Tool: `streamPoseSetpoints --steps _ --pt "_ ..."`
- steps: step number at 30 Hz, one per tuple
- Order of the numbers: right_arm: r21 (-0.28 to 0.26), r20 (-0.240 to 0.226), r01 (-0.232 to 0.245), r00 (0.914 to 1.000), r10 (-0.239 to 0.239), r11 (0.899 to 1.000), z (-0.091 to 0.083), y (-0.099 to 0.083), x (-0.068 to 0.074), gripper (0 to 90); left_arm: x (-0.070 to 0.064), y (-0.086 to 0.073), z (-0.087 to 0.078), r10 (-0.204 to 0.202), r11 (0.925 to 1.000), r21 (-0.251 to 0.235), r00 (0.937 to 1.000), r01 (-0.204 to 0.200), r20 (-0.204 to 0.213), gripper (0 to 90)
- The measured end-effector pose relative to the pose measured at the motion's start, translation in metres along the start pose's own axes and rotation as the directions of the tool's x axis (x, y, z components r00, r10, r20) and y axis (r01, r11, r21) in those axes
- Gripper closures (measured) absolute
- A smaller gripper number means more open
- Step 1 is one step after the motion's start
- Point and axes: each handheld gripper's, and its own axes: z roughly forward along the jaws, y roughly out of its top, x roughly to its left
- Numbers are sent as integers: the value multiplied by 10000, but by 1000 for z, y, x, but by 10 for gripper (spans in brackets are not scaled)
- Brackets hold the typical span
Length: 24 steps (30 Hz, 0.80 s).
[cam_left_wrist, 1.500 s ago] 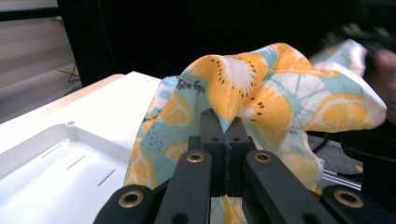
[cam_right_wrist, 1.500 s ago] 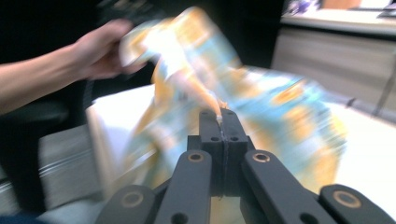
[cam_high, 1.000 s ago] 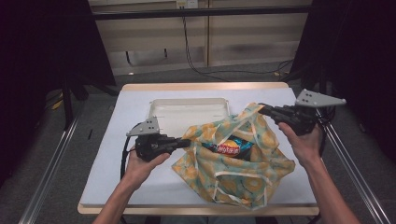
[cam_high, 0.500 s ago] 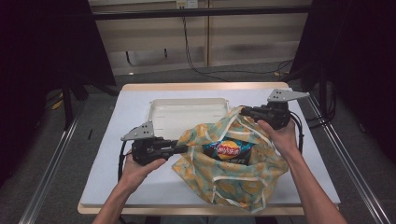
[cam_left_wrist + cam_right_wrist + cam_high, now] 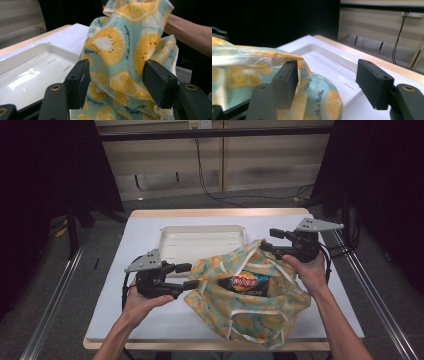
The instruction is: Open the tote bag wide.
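bag point(image 5: 250, 305) lying lower centre on table point(image 5: 125, 320), chips point(image 5: 246, 282) showing in mouth | left gripper point(image 5: 188, 275) spread, straddling left rim | right gripper point(image 5: 267, 241) spread at upper-right rim, nearer chips

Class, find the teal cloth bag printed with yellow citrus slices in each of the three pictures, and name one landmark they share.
High view: the teal citrus-print cloth bag lies lower centre, on the table's near half.
Left gripper view: the bag stands in the centre, running between the open jaws.
Right gripper view: the bag sits at lower left, by the left jaw.
Shared landmark: the white plastic tray behind the bag.
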Motion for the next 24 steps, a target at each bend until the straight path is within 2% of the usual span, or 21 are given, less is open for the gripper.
streamPoseSetpoints --steps 1,3,6,8,10,12,13,14,15,16,17,19,22,24 --pt "-107 -93 -14 10000 13 9999 -3 1 0 334 -1 1 -2 -31 9999 -153 10000 31 -27 379" --pt "-299 40 15 10000 -14 9996 -14 3 3 322 -3 1 -4 -33 9995 -301 10000 33 -12 370" --pt "-328 -157 44 9999 -49 9995 -24 5 7 318 -6 3 -5 41 9995 -316 10000 -41 9 362" --pt "-342 -339 206 9992 -218 9992 -37 4 18 328 -8 8 -4 117 9991 -414 9999 -122 -107 353" --pt "-288 -408 430 9982 -441 9987 -47 2 28 394 -9 12 -5 135 9987 -495 9998 -142 -146 355" --pt "-338 -462 475 9977 -491 9983 -51 1 30 397 -11 14 -5 213 9982 -567 9998 -216 -65 367" --pt "-328 -400 488 9979 -501 9983 -61 -3 37 422 -15 18 -3 394 9976 -567 9992 -397 -69 380" --pt "-313 -516 490 9974 -506 9983 -66 -5 40 437 -15 18 -3 394 9976 -567 9992 -397 -69 385" --pt "-243 -509 548 9971 -559 9982 -70 -7 43 441 -21 21 -1 648 9965 -536 9978 -638 167 393" --pt "-243 -509 548 9971 -559 9982 -70 -7 43 441 -21 21 -1 648 9965 -536 9978 -638 167 394" --pt "-86 -447 679 9967 -682 9977 -79 -11 47 458 -26 24 4 789 9957 -508 9964 -772 312 393" --pt "-5 -320 687 9971 -686 9976 -85 -17 49 467 -28 25 10 883 9953 -448 9949 -861 485 385" --pt "212 -164 588 9982 -585 9980 -90 -33 49 463 -31 23 21 1033 9946 -88 9930 -1030 575 344" --pt "472 -223 572 9982 -562 9972 -89 -44 49 430 -31 21 28 1109 9937 116 9919 -1118 624 319"
